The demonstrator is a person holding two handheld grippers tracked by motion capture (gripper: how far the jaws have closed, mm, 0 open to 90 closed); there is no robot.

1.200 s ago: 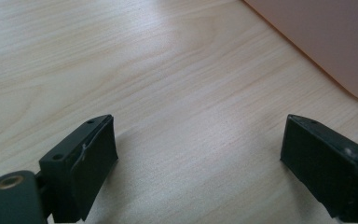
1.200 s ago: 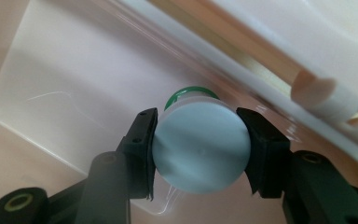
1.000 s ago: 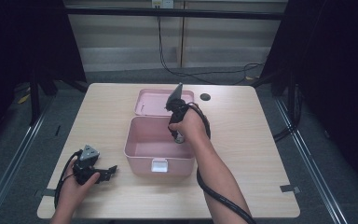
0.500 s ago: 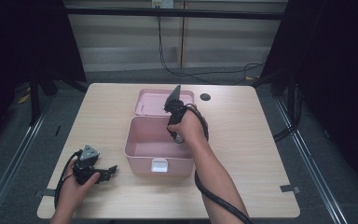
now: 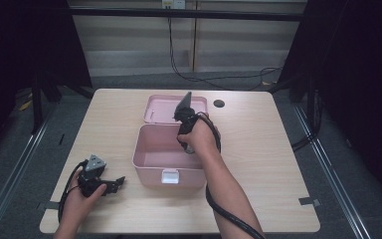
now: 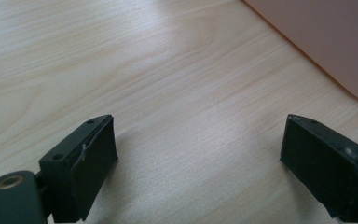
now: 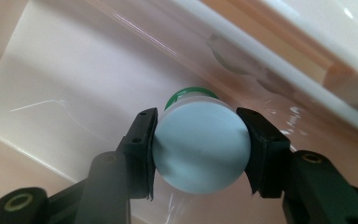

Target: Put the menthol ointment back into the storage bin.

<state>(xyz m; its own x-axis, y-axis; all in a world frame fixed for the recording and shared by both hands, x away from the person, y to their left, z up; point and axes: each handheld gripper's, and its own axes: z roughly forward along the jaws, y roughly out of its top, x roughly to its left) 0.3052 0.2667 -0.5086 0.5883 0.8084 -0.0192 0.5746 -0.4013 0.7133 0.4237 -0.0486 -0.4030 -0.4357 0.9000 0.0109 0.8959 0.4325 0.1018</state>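
Your right claw (image 7: 200, 149) is clamped on a pale round bottle (image 7: 200, 147) with a green ring at its far end, and holds it low inside the open pink box (image 5: 151, 162) at the middle of the desk (image 5: 258, 149). The jaws grip only its curved sides, so if you loosen too early, it may slip and roll in the box. Your left claw (image 5: 104, 183) rests with jaws apart on the near left of the desk, empty. The desk is light wood; the lid (image 5: 159, 107) lies just behind the box. The room around is dark, with cables on the floor.
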